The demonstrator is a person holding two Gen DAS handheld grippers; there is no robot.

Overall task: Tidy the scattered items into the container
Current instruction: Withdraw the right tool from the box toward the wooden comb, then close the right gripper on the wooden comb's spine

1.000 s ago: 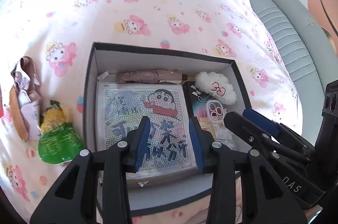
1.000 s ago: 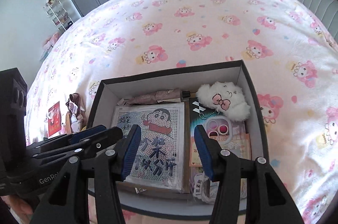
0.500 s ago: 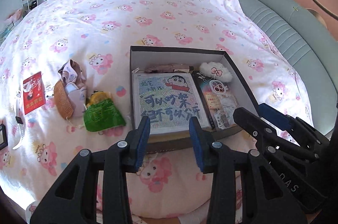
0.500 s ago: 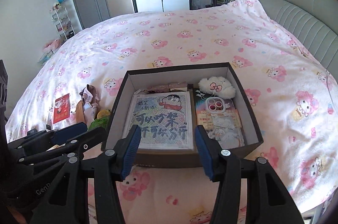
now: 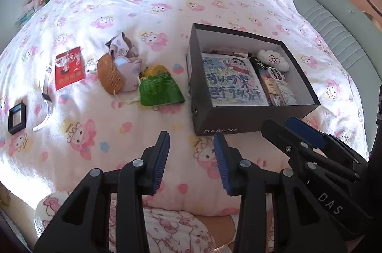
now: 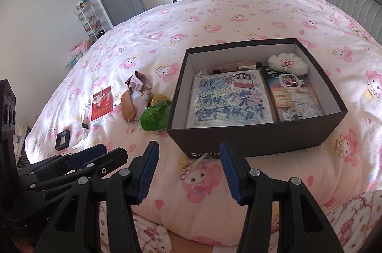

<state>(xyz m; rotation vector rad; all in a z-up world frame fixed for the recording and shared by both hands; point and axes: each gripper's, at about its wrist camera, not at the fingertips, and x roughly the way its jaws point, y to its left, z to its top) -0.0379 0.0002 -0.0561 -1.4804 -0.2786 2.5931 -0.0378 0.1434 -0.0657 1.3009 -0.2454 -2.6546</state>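
Nearest, left gripper (image 5: 191,152): jaws parted, nothing between them, hovering over the bedspread (image 5: 100,152) short of the box.
Right gripper (image 6: 188,167): likewise spread and empty, just in front of the box's near wall.
Box (image 6: 250,142): dark, lidless, sitting on the bed to the right; inside lie a lettered picture card (image 6: 229,100), a fluffy white charm (image 6: 287,63) and small packets.
Green pouch (image 5: 160,90): loose on the bedspread, just beside the box's left wall, closest of the strays.
Brown pouch and crumpled cloth (image 5: 119,66): touching each other, left of the green pouch.
Red booklet (image 5: 69,68): flat, further left.
White strap (image 5: 46,95) and black square frame (image 5: 16,118): far left edge, well apart from the box.
Step in hand: between picks; several strays not yet boxed.
Next move, judged: left gripper reaches forward-left to the green pouch, pinches its soft top, carries it right over the wall.
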